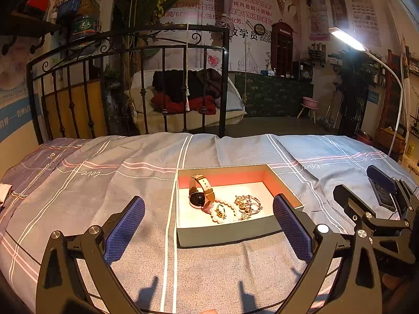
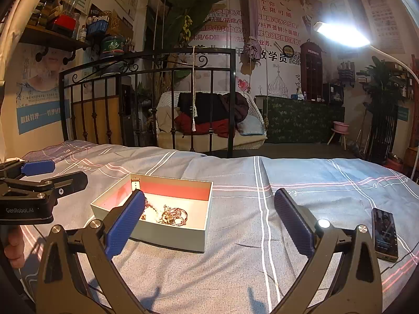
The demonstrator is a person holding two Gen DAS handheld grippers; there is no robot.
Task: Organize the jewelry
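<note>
An open grey box [image 1: 225, 233] with a pink inner wall sits on the bed. It holds a rose-gold watch [image 1: 200, 193], a white bead bracelet [image 1: 222, 213] with a gold ring on it, and a tangle of gold bracelets [image 1: 247, 204]. My left gripper [image 1: 208, 225] is open and empty, hovering just before the box's near wall. My right gripper [image 2: 209, 219] is open and empty, to the right of the box [image 2: 167, 238]; its left finger [image 2: 125, 225] hides part of the jewelry [image 2: 174, 216]. The right gripper also shows in the left wrist view [image 1: 366, 204].
A plaid grey and blue bedsheet [image 1: 104, 183] covers the bed. A phone [image 2: 385, 235] with a lit screen lies at the right. A black iron bed frame [image 1: 131, 83] stands at the far edge. A lamp [image 2: 340, 34] shines at the upper right.
</note>
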